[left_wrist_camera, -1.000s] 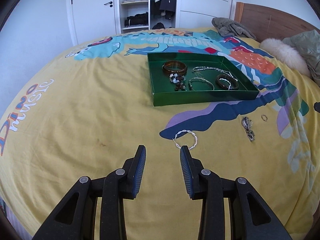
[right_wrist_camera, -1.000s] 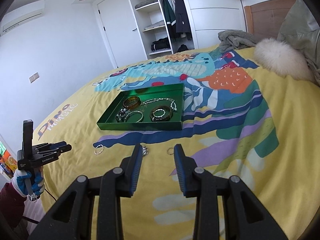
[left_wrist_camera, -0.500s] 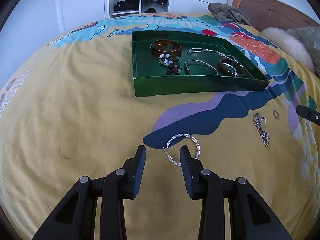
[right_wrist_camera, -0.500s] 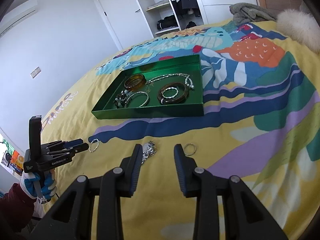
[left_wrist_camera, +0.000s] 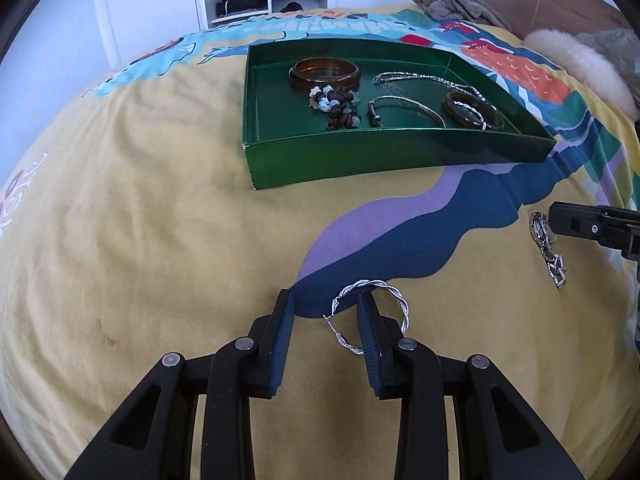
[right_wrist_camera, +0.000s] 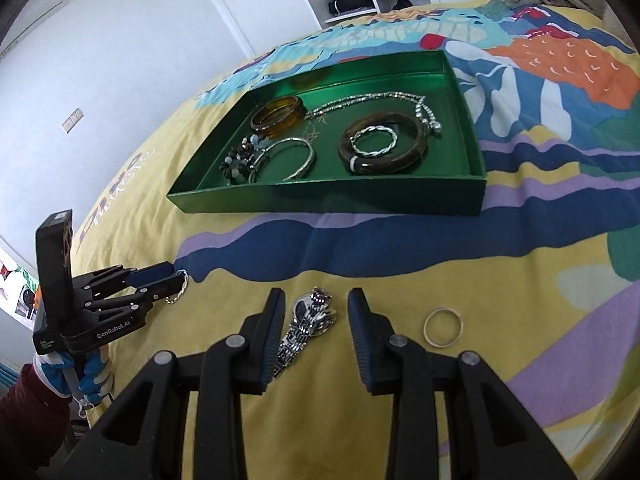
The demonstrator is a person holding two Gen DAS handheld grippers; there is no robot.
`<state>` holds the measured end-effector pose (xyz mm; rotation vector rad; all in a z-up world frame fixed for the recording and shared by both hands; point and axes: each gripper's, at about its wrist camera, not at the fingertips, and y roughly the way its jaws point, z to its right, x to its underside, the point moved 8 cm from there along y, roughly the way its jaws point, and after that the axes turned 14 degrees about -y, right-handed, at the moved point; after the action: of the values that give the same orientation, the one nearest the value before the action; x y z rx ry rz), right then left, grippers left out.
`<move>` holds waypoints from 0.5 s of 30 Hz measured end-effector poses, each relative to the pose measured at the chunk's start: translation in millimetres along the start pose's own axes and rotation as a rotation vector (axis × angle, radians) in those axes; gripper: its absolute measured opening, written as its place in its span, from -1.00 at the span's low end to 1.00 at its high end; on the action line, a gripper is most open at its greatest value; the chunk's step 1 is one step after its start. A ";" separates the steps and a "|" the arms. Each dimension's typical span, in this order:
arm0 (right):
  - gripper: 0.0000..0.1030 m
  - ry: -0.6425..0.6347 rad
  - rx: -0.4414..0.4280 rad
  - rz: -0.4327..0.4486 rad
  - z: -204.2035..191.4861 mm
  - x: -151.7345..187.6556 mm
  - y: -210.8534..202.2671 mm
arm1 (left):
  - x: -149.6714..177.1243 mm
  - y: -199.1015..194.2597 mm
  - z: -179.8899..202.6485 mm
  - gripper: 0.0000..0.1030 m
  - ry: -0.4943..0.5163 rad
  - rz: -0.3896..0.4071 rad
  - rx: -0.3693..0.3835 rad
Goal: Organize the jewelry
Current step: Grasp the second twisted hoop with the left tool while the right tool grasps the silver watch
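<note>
- Left gripper (left_wrist_camera: pixel 325 305) closing around twisted silver hoop earring (left_wrist_camera: pixel 372 316), rim between jaws, not yet pinched.
- Right gripper (right_wrist_camera: pixel 316 303) narrowly open, straddling metal watch (right_wrist_camera: pixel 310 322) for pickup.
- Green tray (right_wrist_camera: pixel 328 200) nearby receives both.

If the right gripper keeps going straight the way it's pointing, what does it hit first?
Most likely the silver watch, lying on the bedspread between the right gripper's open fingers; depth is hard to judge.

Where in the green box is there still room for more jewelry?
The green box has bare floor along its left wall, beside the amber bangle and the bead bracelet. There is also a thin strip along the near wall. The right half is crowded: the dark bangle rings a twisted hoop, and a silver chain runs behind them.
</note>
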<state>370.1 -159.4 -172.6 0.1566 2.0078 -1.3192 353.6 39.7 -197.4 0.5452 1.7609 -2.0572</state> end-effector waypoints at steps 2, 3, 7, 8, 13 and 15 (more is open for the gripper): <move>-0.40 -0.007 0.009 -0.033 -0.1 2.3 8.8 | 0.6 1.4 2.7 -0.48 0.021 -0.003 -0.002; -0.40 -0.011 0.010 -0.052 -0.5 3.7 13.8 | 1.1 2.0 4.2 -0.55 0.031 -0.005 -0.002; -0.42 -0.043 0.021 -0.095 -4.2 3.5 27.6 | 1.8 3.7 9.5 -0.74 0.054 -0.010 0.004; -0.48 -0.051 0.024 -0.096 -4.6 2.1 29.0 | 1.8 3.5 10.9 -0.81 0.057 -0.009 0.007; -0.51 -0.068 0.014 -0.044 -6.4 -4.2 25.1 | 2.5 0.5 14.1 -0.83 0.066 0.019 -0.006; -0.51 -0.034 -0.004 0.001 -3.6 -6.4 17.2 | 1.4 -2.9 14.2 -0.86 0.057 0.034 -0.008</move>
<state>380.9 -146.6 -180.8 0.1324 1.9817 -1.3088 350.2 26.0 -193.6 0.6330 1.7788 -2.0301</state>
